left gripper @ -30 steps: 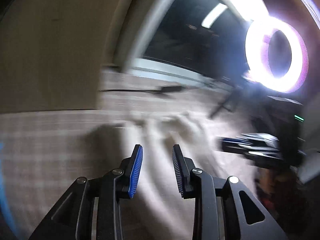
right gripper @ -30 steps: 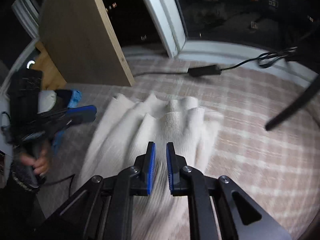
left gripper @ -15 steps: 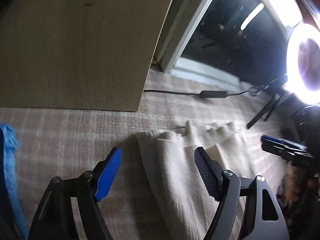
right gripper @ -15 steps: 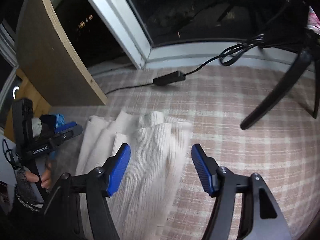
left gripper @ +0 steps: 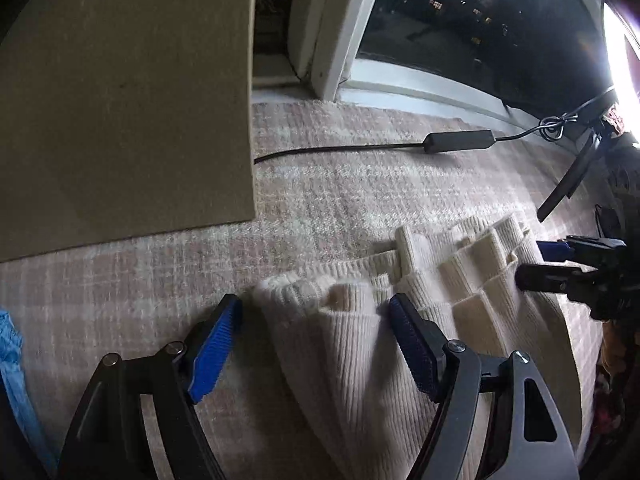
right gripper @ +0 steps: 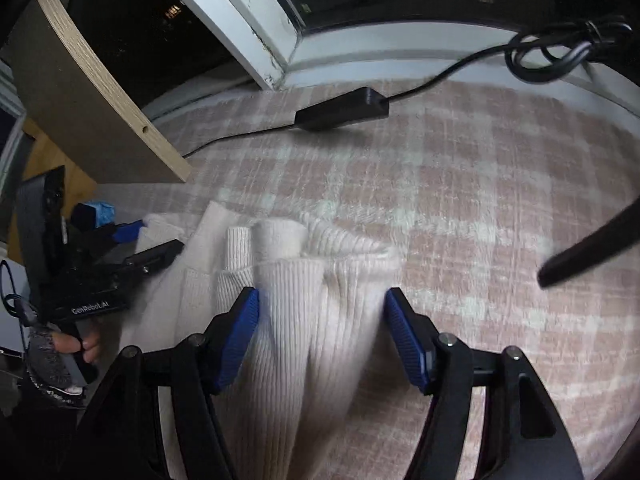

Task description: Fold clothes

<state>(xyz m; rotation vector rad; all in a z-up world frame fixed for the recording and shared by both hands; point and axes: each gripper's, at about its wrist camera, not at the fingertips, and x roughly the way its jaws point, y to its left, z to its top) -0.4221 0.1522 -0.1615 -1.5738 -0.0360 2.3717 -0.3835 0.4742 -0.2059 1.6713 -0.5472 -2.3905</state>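
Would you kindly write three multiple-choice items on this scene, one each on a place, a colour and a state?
1. Where does the power brick lie?
A. on the rug, near the window frame
B. on the sweater
C. in a drawer

2. What colour is the sweater?
A. red
B. cream
C. black

3. How do the right tool jaws stand?
A. open, astride the sweater's edge
B. shut on a cable
C. shut on nothing

Answers:
1 A: it rests on the checked rug, beyond the sweater.
2 B: the ribbed knit is cream in both views.
3 A: the blue pads stand apart, with bunched knit between them.
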